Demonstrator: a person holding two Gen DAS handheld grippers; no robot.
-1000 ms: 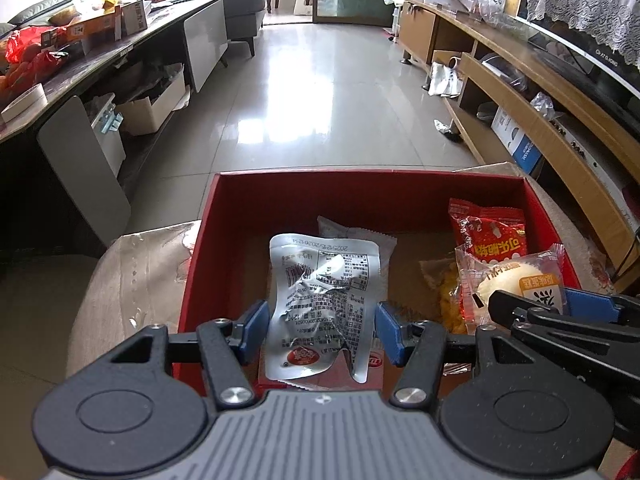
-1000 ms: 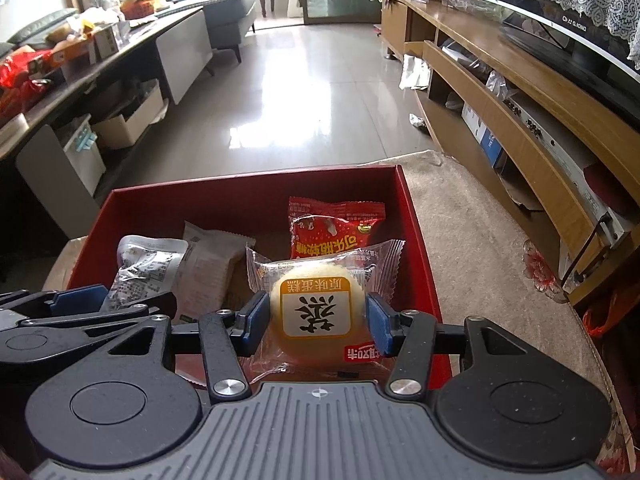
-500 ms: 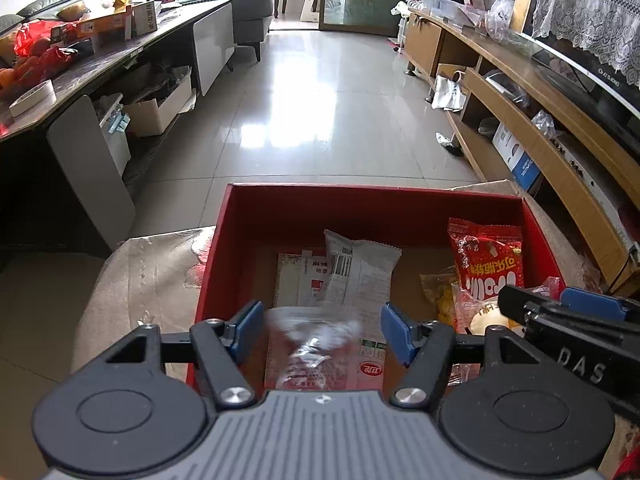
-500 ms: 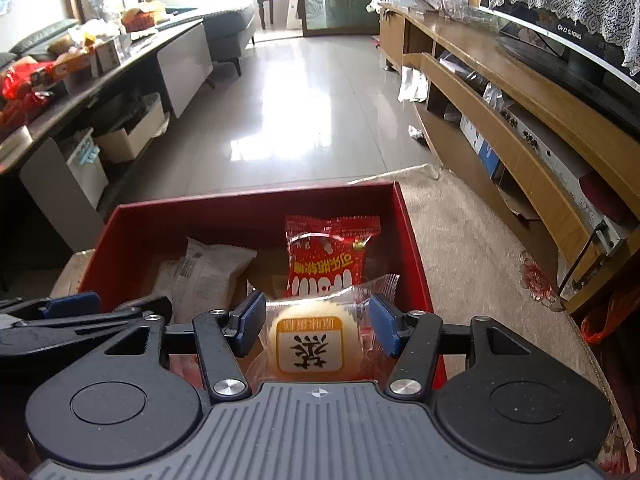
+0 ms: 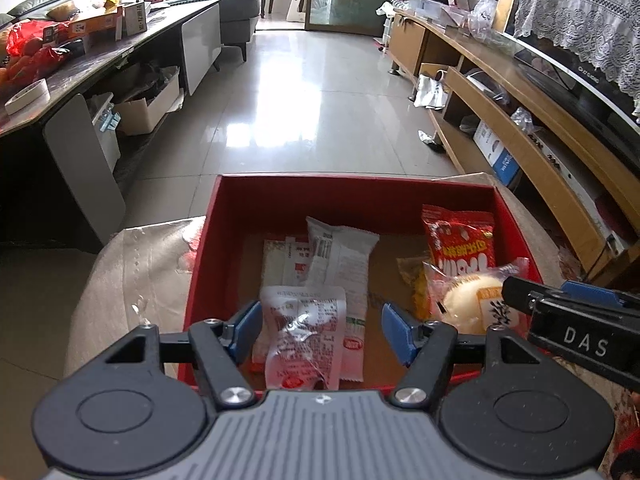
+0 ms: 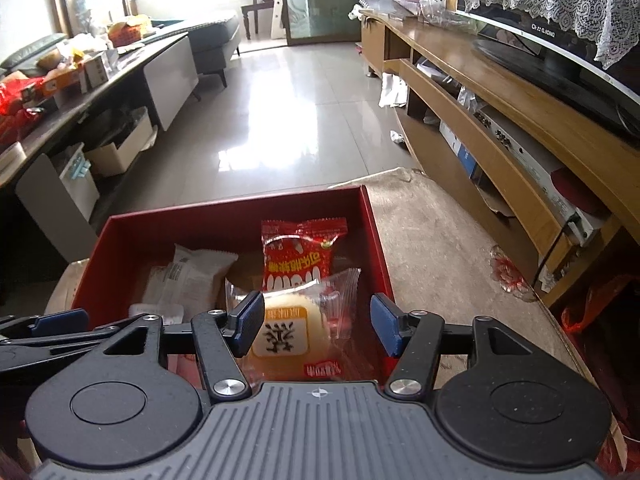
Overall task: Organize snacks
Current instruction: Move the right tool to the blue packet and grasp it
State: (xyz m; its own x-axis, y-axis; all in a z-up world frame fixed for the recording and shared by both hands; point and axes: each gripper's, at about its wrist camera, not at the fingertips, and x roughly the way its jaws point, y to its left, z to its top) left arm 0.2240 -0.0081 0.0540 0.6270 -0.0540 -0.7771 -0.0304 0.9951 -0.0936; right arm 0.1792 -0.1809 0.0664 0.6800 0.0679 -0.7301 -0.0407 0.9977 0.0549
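Observation:
A red box (image 5: 352, 196) sits right below both grippers. My left gripper (image 5: 322, 326) is open above its near edge. A crinkled silver packet (image 5: 304, 344) lies loose in the box below the fingers, on top of a white packet (image 5: 340, 260); neither pad presses it. My right gripper (image 6: 318, 322) has its jaws opening over the box's right side. The round cake in clear wrap (image 6: 286, 332) rests in the box beneath them, free of the pads, against a red snack bag (image 6: 300, 256). In the left wrist view, the right gripper's finger (image 5: 560, 320) juts in beside the cake (image 5: 468, 304).
The box stands on a beige covered surface (image 6: 440, 248). A long wooden TV stand (image 5: 540, 128) runs along the right, and a dark cluttered table (image 5: 80, 72) runs along the left. Shiny tiled floor (image 5: 320, 92) lies beyond.
Both pairs of jaws have widened. The silver packet dropped out of the left gripper into the box, and the cake packet slipped from the right gripper down into the box.

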